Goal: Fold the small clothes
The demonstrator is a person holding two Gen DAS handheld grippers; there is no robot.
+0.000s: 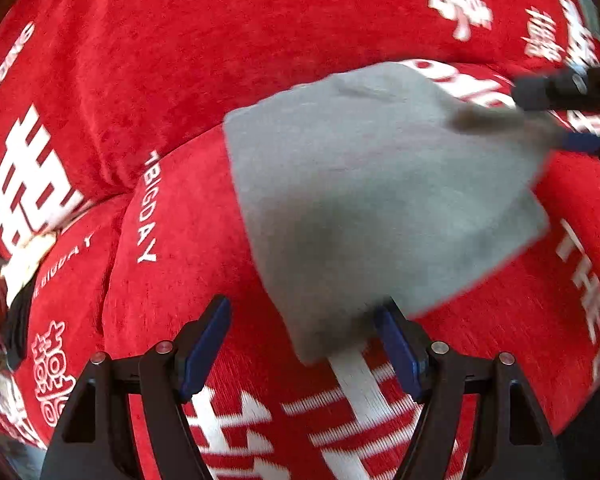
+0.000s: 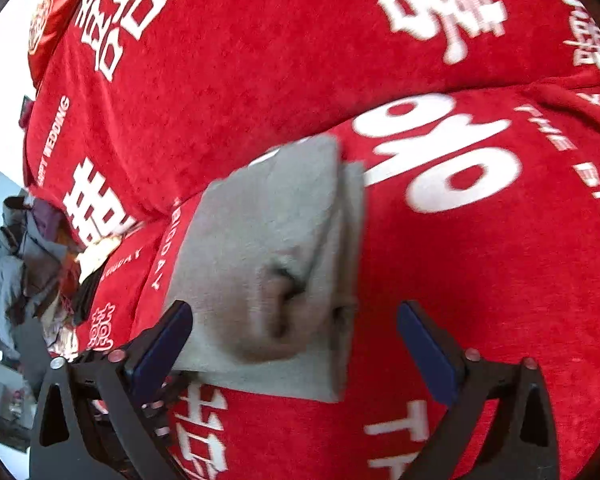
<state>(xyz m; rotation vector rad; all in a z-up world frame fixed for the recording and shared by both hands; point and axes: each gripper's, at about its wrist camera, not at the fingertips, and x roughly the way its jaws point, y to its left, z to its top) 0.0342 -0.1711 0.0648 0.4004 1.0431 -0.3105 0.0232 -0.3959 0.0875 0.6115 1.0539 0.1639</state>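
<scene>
A small grey garment (image 1: 380, 200) lies folded into a rough square on a red seat cover (image 1: 180, 280) printed with white characters. My left gripper (image 1: 302, 312) is open; the garment's near corner lies between its blue pads, close to the right pad, and is not pinched. In the left wrist view my right gripper (image 1: 556, 118) shows blurred at the garment's far right corner. In the right wrist view my right gripper (image 2: 294, 308) stands wide open over the grey garment (image 2: 268, 240), whose top layer bulges up in a rumpled fold. Its right pad is clear of the cloth.
The red back cushion (image 2: 240, 60) rises behind the seat. A heap of mixed clothes (image 2: 24, 264) lies off the seat's left end, with a cream and black item (image 1: 24, 268) in the gap there. Bare red seat (image 2: 480, 260) stretches right of the garment.
</scene>
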